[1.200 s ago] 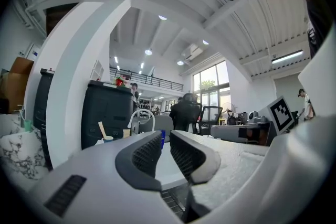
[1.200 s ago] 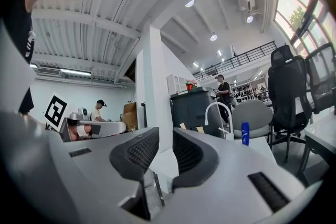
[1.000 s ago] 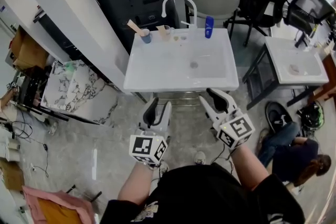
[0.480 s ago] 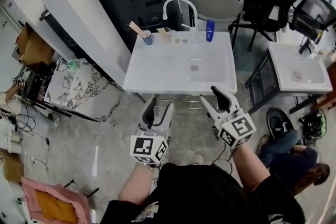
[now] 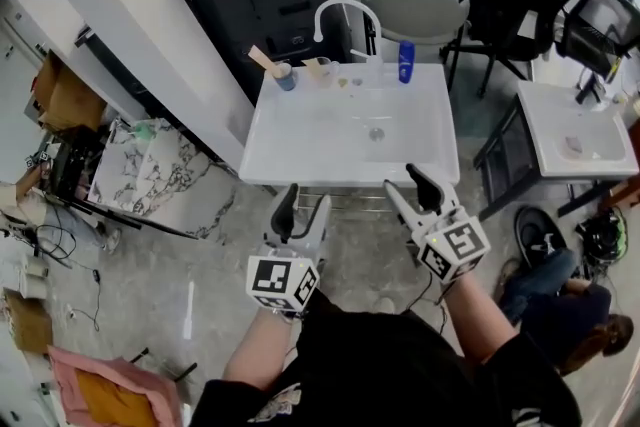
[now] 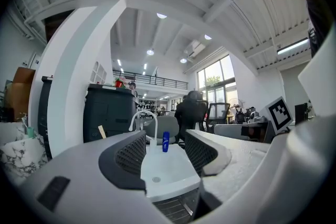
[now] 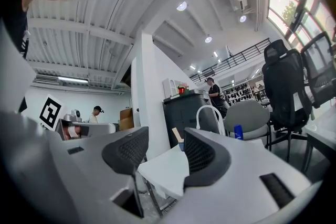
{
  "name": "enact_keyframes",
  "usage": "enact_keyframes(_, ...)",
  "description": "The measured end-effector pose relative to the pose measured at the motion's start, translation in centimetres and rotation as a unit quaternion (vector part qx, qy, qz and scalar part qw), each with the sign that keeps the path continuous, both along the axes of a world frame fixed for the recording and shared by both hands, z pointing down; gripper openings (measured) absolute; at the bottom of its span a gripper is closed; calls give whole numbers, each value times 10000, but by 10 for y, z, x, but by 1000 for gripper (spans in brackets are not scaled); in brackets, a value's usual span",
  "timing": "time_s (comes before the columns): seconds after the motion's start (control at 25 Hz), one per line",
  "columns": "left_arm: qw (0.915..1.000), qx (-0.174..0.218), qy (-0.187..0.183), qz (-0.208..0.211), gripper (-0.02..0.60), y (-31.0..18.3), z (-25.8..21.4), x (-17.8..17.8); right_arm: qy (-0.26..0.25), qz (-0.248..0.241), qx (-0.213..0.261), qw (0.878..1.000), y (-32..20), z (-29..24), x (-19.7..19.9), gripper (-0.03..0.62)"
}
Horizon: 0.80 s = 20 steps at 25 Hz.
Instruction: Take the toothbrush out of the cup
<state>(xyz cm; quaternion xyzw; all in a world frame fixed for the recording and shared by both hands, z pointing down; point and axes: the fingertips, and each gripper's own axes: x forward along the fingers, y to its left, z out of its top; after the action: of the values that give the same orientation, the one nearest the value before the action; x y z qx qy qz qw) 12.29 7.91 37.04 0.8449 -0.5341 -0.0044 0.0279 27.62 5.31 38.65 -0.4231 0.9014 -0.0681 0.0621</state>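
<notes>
The left forearm (image 5: 258, 355) and right forearm (image 5: 468, 310) reach forward side by side. The left gripper (image 5: 304, 202) points level. Its fingers (image 6: 126, 157) have just been opening and stand wide apart with nothing between them. The right gripper (image 5: 405, 181) also points level and leans slightly toward the left one. Its fingers (image 7: 128, 152) have likewise just been opening and hold nothing.

Fingers (image 6: 127, 157), just spread, empty, frame sink (image 6: 169, 176) and blue bottle (image 6: 166, 141).
</notes>
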Motion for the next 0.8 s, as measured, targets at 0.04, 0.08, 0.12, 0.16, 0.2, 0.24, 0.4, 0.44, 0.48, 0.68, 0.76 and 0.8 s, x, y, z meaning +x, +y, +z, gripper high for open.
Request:
enact_keyframes(0.04, 10000, 5, 6, 18, 215, -5, 0, -4, 2, 16, -13, 10000, -4, 1, -4, 209)
enact_keyframes(0.08, 10000, 10, 19, 40, 215, -11, 0, -9, 9, 42, -28, 10000, -9, 3, -8, 210)
enact_keyframes(0.12, 10000, 13, 34, 67, 215, -18, 1, -14, 19, 80, -41, 10000, -15, 4, -12, 210)
enact_keyframes(0.16, 9999, 13, 48, 96, 215, -25, 2, -20, 28, 124, -51, 9999, -21, 5, -17, 210)
enact_keyframes(0.2, 9999, 10, 63, 127, 215, -34, 3, -28, 38, 173, -62, 9998, -28, 6, -23, 210)
enact_keyframes(0.24, 9998, 2, 80, 162, 215, -43, 5, -36, 49, 226, -76, 9997, -36, 8, -30, 210)
enact_keyframes(0.4, 9993, -106, 152, 340, 215, -86, 18, -76, 78, 459, -169, 9988, -73, 17, -66, 219)
enact_keyframes(0.44, 9990, -127, 164, 391, 215, -96, 21, -87, 86, 498, -190, 9985, -82, 19, -78, 221)
enact_keyframes(0.48, 9988, -145, 181, 441, 215, -106, 23, -98, 105, 538, -199, 9983, -91, 20, -90, 224)
enact_keyframes(0.68, 9972, -232, 300, 650, 215, -151, 27, -160, 221, 736, -281, 9966, -131, 22, -151, 229)
enact_keyframes(0.76, 9966, -258, 321, 712, 215, -165, 28, -184, 245, 805, -298, 9960, -144, 21, -175, 229)
enact_keyframes(0.8, 9962, -268, 339, 752, 215, -171, 28, -195, 259, 850, -297, 9956, -149, 21, -186, 229)
